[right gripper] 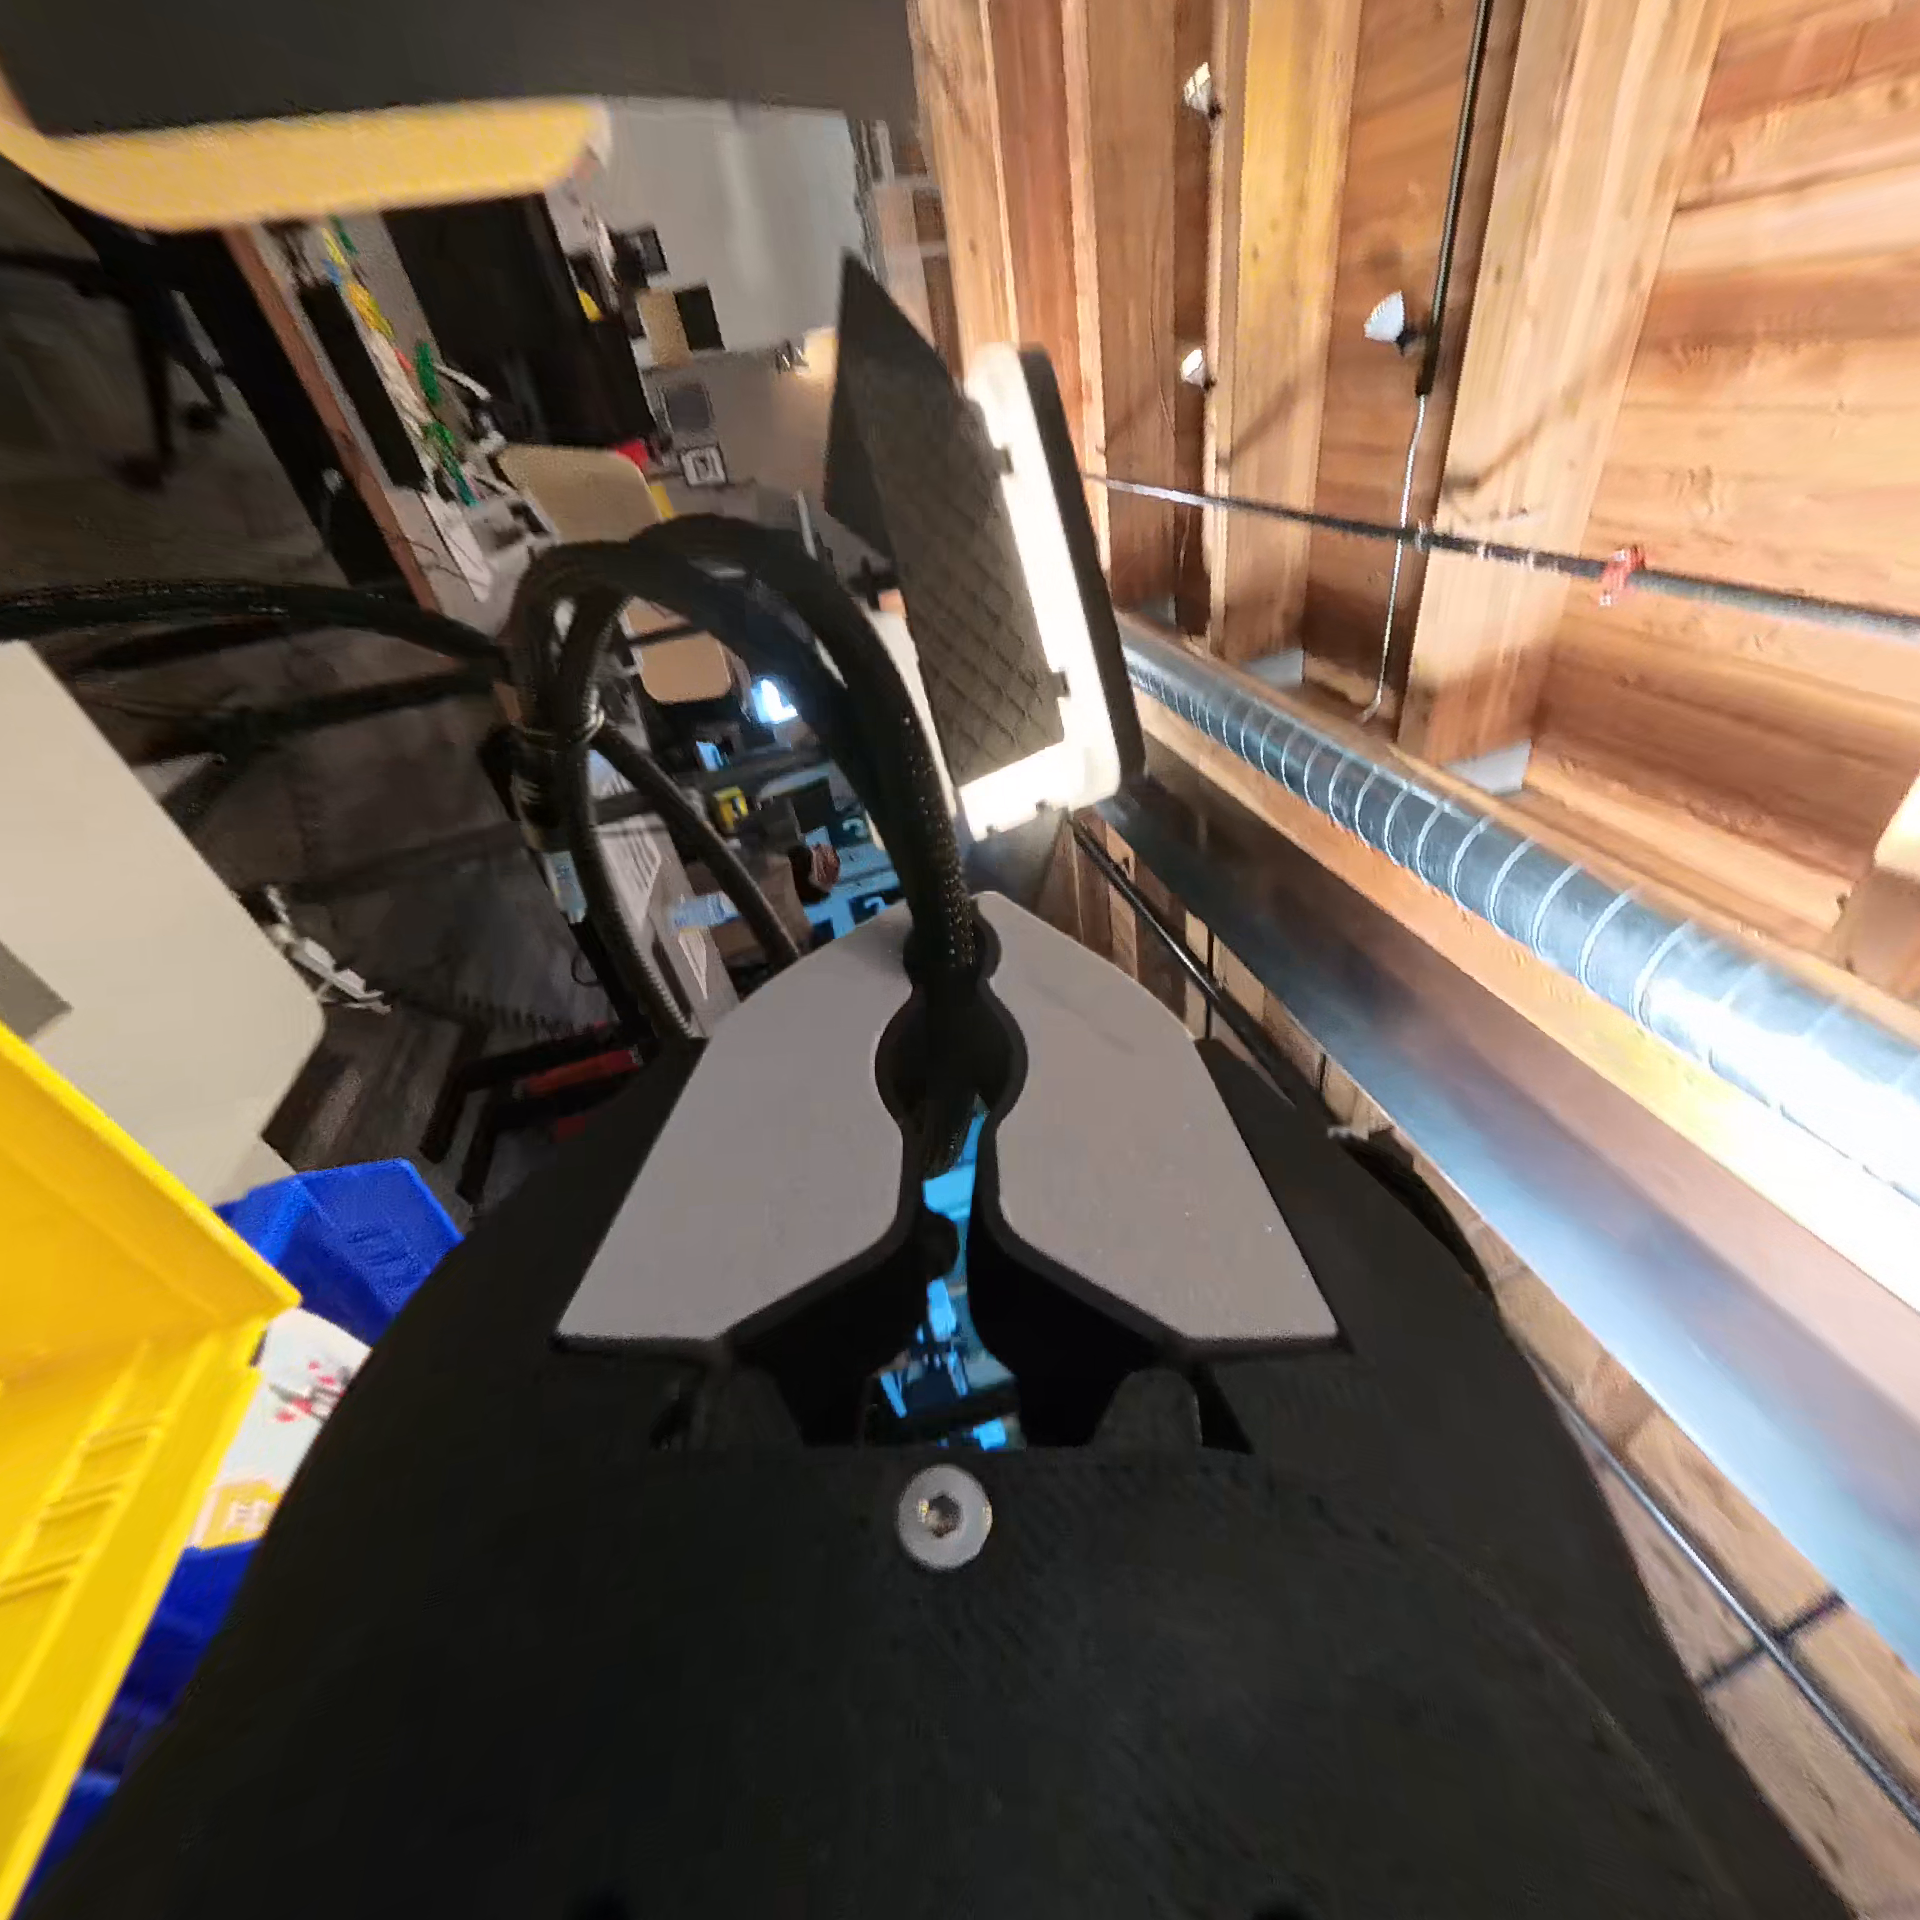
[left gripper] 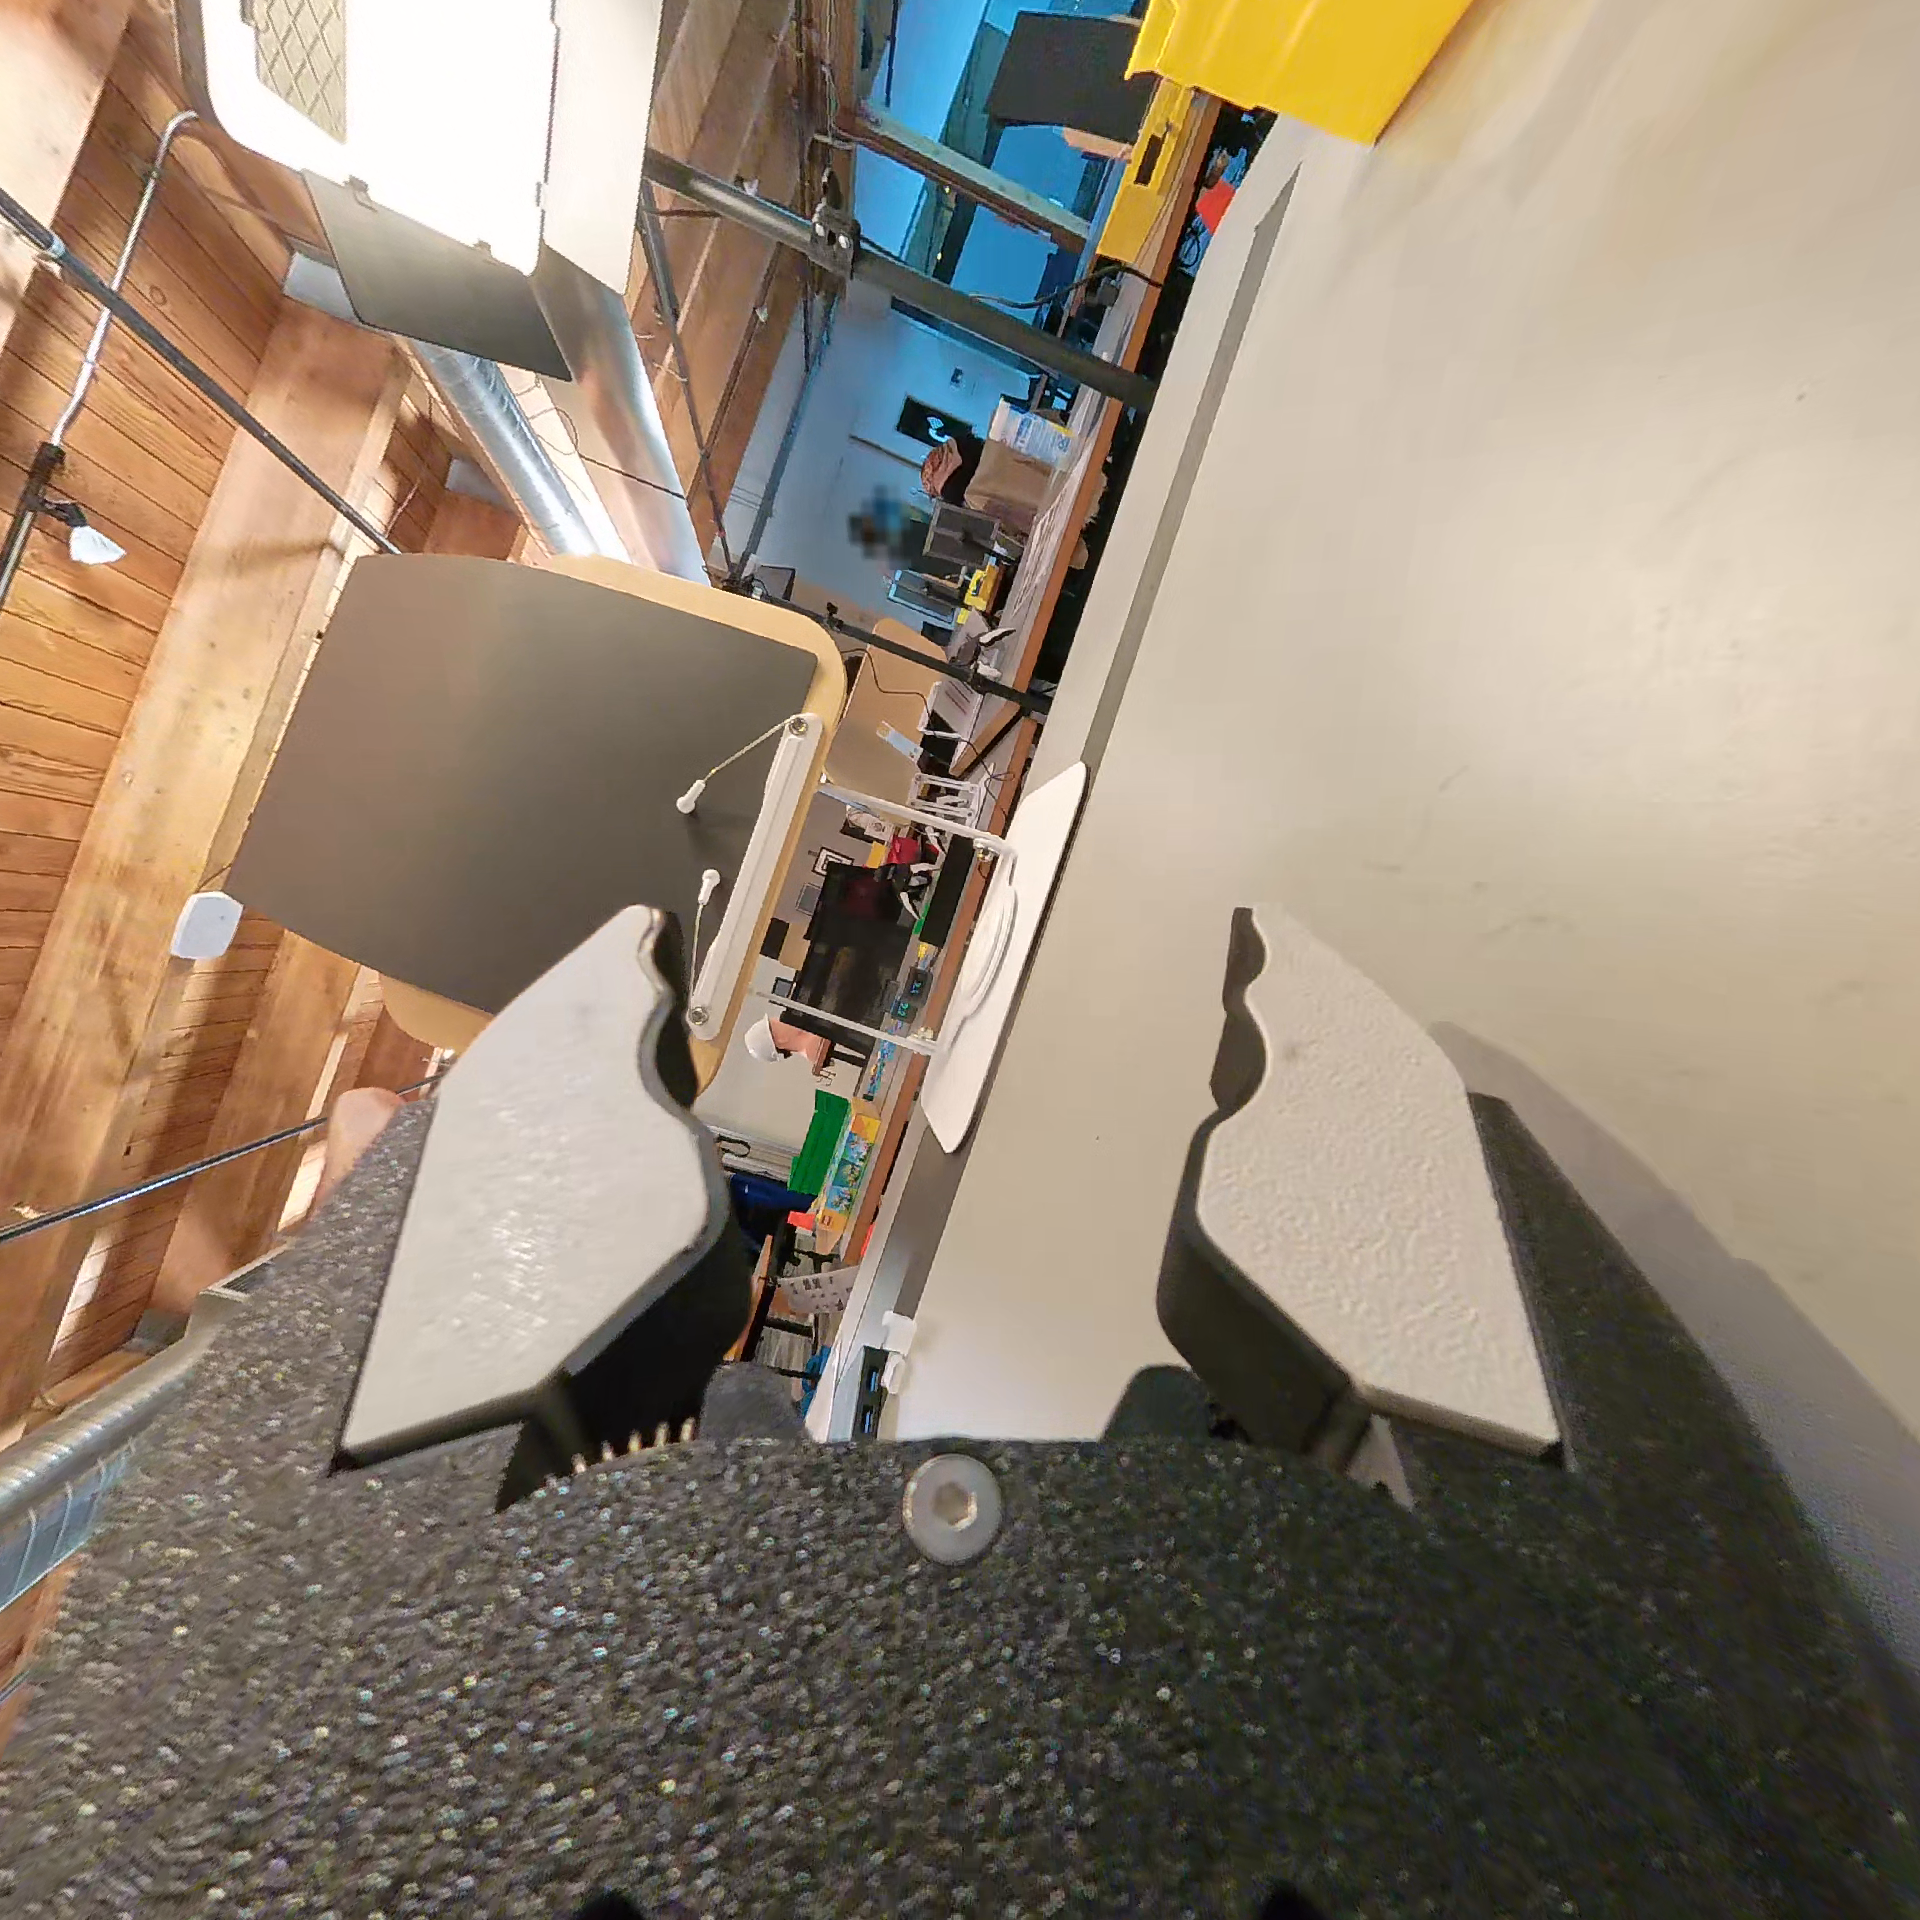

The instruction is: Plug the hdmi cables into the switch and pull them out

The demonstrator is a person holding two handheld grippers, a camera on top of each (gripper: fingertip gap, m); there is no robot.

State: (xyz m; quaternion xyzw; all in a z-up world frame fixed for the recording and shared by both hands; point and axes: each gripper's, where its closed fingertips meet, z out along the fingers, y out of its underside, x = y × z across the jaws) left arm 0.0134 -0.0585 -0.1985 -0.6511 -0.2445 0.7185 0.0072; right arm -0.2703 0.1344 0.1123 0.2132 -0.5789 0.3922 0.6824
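My right gripper [right gripper: 958,940] is shut on a black braided HDMI cable [right gripper: 923,779] and holds it up in the air. The cable arcs up and away to the left into a tied bundle of black cables [right gripper: 561,665]. A plug end [right gripper: 563,875] hangs below the bundle. My left gripper [left gripper: 945,935] is open and empty, rolled on its side next to the white table top [left gripper: 1507,623]. No switch shows in either view.
A yellow bin [right gripper: 94,1351] and a blue bin [right gripper: 343,1236] are at the lower left of the right wrist view. A yellow bin [left gripper: 1278,62] and a white stand base [left gripper: 997,956] are on the table. Light panels [right gripper: 997,582] and a metal duct [right gripper: 1558,914] are overhead.
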